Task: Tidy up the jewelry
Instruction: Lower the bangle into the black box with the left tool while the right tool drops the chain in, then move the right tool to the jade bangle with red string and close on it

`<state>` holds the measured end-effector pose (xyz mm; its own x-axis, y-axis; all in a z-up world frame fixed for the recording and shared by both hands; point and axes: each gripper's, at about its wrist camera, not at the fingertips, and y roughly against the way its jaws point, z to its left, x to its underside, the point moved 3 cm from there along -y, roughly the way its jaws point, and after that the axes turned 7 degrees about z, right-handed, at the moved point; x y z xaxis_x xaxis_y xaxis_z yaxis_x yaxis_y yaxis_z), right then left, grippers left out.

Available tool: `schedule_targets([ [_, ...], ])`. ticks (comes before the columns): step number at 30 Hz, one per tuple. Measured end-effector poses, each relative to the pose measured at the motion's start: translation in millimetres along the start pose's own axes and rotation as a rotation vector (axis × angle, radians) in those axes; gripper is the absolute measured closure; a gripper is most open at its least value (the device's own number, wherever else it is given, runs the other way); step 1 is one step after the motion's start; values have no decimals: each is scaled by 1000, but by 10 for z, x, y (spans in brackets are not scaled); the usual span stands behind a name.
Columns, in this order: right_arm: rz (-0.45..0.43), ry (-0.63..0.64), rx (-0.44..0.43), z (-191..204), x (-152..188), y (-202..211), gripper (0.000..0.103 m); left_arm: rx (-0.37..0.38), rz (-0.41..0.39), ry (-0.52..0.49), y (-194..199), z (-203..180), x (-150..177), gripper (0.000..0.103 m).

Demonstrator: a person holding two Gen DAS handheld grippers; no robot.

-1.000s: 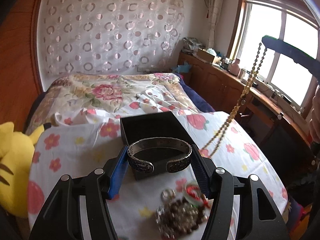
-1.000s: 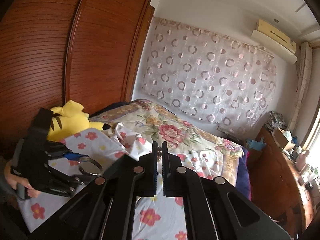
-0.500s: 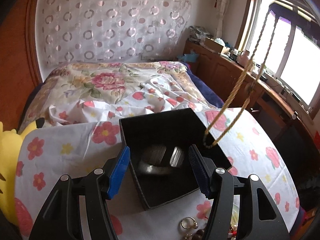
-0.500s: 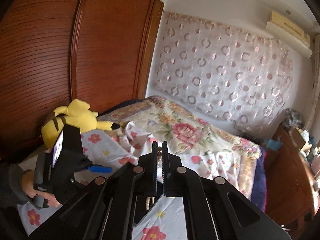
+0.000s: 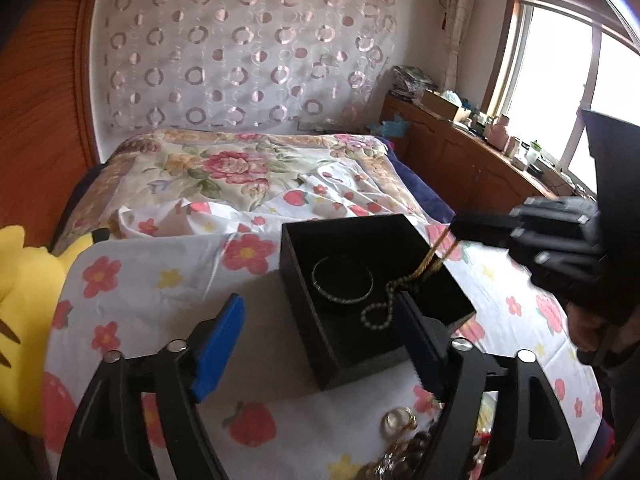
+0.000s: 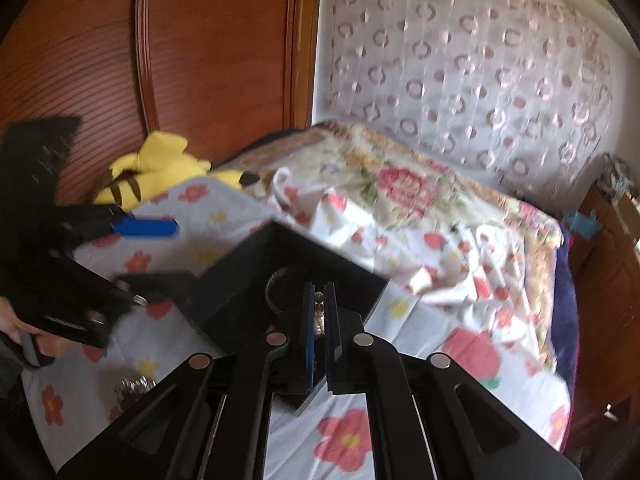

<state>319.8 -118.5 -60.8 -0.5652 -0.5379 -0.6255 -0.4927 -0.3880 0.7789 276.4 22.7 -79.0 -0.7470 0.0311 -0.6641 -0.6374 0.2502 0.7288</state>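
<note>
A second ago the left gripper (image 5: 320, 344) carried the silver bangle (image 5: 342, 285) above the black box (image 5: 372, 292); now the bangle lies flat on the floor of the box and the gripper's blue-padded jaws stand wide apart and empty, hovering just short of the box's near wall. The beaded necklace (image 5: 404, 292), which hung high by the window half a second ago, has come down: its lower loop is coiled on the box floor just right of the bangle, while the golden upper strand runs up to the right gripper (image 5: 460, 232), whose jaws are closed narrow on it above the box's right edge. The right wrist view, somewhat blurred, shows that pinch from behind, with a few beads of the necklace (image 6: 319, 312) visible in the slit between the jaws of the right gripper (image 6: 319, 304), and the box (image 6: 248, 280) directly beneath; it also shows the left gripper (image 6: 152, 252) from the side, held in a hand (image 6: 24, 332). Only the left wrist view shows the heap of remaining jewelry (image 5: 404, 440) on the flowered cloth (image 5: 160, 292) near the bottom edge, a ring among it. A yellow plush toy (image 6: 156, 172) sits by the wooden wardrobe.
</note>
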Motion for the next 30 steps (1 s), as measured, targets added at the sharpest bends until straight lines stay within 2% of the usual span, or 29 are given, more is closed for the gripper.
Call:
schedule_targets([
  [7, 18, -39, 11, 69, 261, -21, 95, -33, -23, 3, 200, 12, 262, 11],
  [9, 14, -55, 11, 85, 336, 36, 77, -45, -41, 3, 277, 26, 322, 8],
  [13, 15, -80, 11, 156, 536, 156, 69, -48, -44, 11, 369, 28, 457, 8],
  [16, 17, -98, -7, 246, 700, 236, 53, -55, -44, 13, 434, 19, 578, 8],
  [18, 23, -112, -17, 294, 776, 256, 38, -60, -42, 13, 475, 7, 670, 8],
  [23, 48, -154, -54, 427, 960, 234, 27, -66, -37, 12, 571, -26, 854, 8],
  [30, 88, -264, -138, 429, 1006, 126, 25, -82, -25, -2, 664, -80, 1038, 8],
])
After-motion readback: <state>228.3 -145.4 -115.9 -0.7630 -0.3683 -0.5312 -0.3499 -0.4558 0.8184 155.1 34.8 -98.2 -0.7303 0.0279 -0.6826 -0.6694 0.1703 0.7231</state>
